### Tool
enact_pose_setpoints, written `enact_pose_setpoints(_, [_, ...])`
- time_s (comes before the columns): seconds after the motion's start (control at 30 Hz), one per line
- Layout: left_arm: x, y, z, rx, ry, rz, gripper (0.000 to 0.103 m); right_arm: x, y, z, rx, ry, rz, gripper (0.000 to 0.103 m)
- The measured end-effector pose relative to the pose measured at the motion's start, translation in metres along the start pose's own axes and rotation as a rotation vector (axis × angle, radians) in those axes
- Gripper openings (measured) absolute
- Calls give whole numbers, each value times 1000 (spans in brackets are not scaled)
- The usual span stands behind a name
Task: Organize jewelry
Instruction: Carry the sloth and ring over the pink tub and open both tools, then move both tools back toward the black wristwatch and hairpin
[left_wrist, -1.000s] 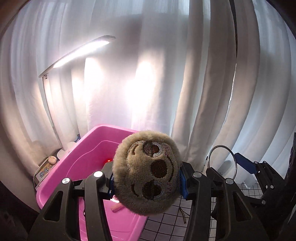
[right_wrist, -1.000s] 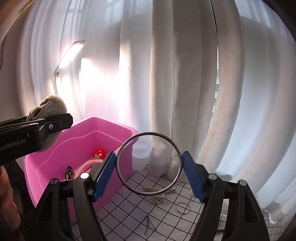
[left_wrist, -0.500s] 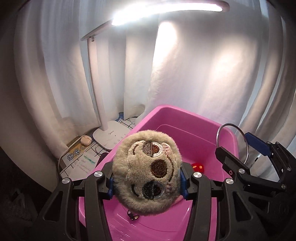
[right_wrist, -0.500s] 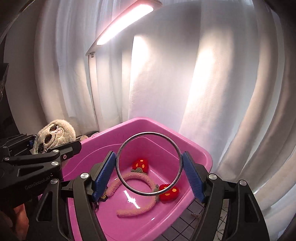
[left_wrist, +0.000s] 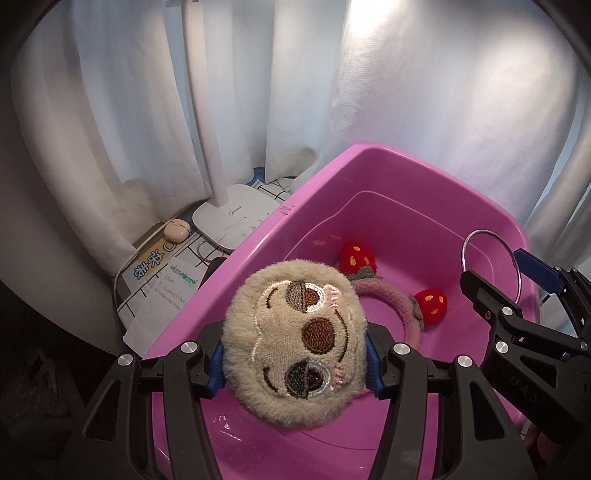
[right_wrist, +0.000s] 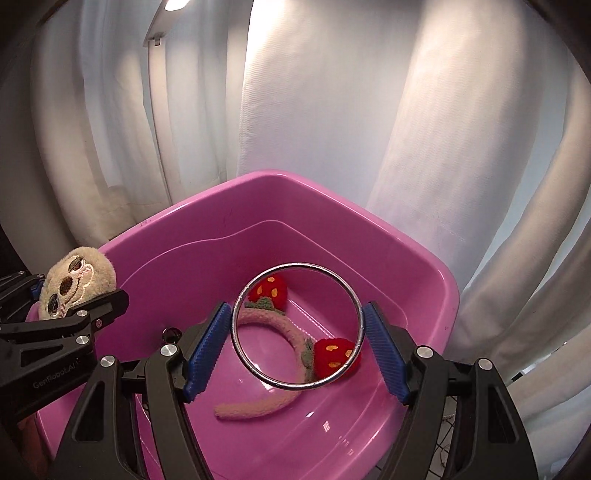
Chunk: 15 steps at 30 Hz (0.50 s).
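Observation:
A fluffy beige plush sloth face (left_wrist: 295, 343) sits between the blue pads of my left gripper (left_wrist: 295, 369), just above the near left part of the pink tub (left_wrist: 369, 151). The jaws are opening, but both pads still touch the plush. My right gripper (right_wrist: 297, 339) is shut on a metal ring (right_wrist: 295, 265), held upright over the middle of the tub (right_wrist: 273, 175). On the tub floor lies a pink headband with red strawberries (right_wrist: 258, 406). The left gripper (right_wrist: 74, 321) appears at the left of the right wrist view, the right gripper (left_wrist: 509, 280) at the right of the left wrist view.
White curtains hang close behind the tub. Left of it stand a white lamp base (left_wrist: 236, 218), a small beige case (left_wrist: 177, 229) and printed papers (left_wrist: 159, 280). A small dark trinket (right_wrist: 170, 334) lies in the tub near the left wall.
Both grippers have moved over the pink tub and tipped downward, so the tub floor and headband now show. The plush and the ring are still held.

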<state>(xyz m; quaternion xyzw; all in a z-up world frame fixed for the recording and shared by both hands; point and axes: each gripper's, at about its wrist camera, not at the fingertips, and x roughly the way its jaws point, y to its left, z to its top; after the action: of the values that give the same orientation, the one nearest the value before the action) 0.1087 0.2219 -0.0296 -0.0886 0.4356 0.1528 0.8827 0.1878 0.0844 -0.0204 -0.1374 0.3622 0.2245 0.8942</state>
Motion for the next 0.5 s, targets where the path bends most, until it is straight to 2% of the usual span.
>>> enact_pose_setpoints(0.1, [4,2,-1,-8,12,1,59,1,0,-4,-5,16,-12,71])
enact_pose_setpoints(0.2, [1,6,1,-27,4,3,81,2,-2,-5,3,26,-27,72])
enact_pose_setpoints(0.23, [0,6,1,-29,2,-4,84,1,-2,-5,3,21,-34,72])
enact_pose_setpoints(0.5, [-1,2,-3,-13,13,24,92,-5,-2,-6,2,21,-47,72])
